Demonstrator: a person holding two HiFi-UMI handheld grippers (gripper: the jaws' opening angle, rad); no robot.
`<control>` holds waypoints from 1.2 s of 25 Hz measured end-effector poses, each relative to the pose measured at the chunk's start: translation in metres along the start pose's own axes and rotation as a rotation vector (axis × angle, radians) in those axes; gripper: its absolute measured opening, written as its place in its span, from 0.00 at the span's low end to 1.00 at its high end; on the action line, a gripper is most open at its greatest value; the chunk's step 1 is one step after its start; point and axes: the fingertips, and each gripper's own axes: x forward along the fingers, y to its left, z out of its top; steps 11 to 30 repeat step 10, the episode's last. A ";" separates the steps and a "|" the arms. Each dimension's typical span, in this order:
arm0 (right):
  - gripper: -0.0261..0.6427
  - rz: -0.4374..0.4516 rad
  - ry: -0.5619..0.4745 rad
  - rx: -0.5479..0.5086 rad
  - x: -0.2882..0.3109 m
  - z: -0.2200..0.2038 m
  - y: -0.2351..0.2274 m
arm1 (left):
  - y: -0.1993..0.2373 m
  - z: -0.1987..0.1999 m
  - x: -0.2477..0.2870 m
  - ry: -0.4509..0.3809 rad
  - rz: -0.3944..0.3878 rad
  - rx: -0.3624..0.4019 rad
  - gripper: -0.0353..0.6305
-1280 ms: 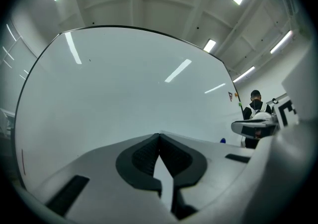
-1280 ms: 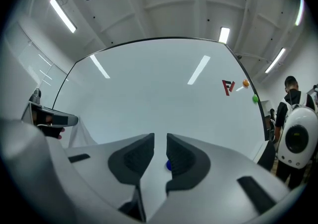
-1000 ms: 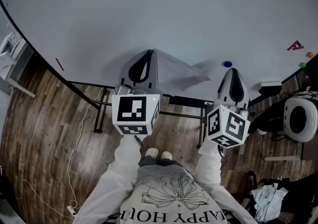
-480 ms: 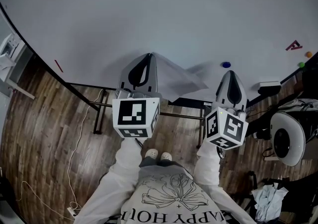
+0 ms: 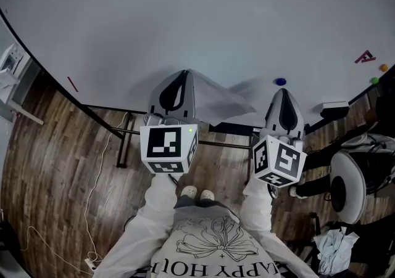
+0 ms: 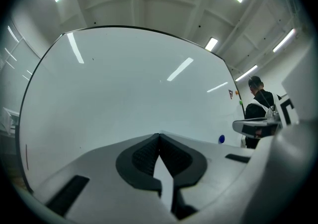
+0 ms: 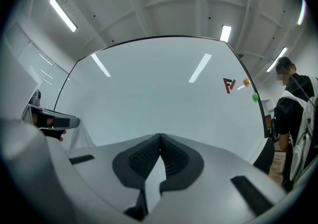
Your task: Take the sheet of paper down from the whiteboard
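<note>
A white sheet of paper (image 5: 222,99) hangs off the whiteboard (image 5: 203,18), pinched at its left edge by my left gripper (image 5: 185,72), which is shut on it. The sheet spreads right and droops, casting a shadow on the board. In the left gripper view the pads of the left gripper (image 6: 159,134) meet tightly. From the right gripper view the sheet of paper (image 7: 82,136) dangles under the left gripper at far left. My right gripper (image 5: 282,90) is level before the board, right of the sheet and apart from it; the right gripper (image 7: 159,134) is shut with nothing in it.
A blue magnet (image 5: 281,81) sits on the board just above the right gripper. A red letter magnet (image 5: 366,57), an orange one (image 5: 384,68) and a green one (image 5: 374,80) are at the board's right edge. A person (image 7: 293,113) and a round chair (image 5: 345,184) are on the right.
The sheet's free right corner has drooped a little lower. The round chair at the right has shifted left and down. Both grippers have stayed put.
</note>
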 end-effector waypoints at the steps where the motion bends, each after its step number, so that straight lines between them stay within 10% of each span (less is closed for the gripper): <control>1: 0.04 0.000 0.000 0.001 0.000 0.000 0.000 | -0.001 0.000 0.000 0.001 -0.002 -0.002 0.06; 30: 0.04 0.006 0.001 -0.003 0.005 -0.001 0.002 | 0.003 0.002 0.005 -0.003 -0.003 0.003 0.06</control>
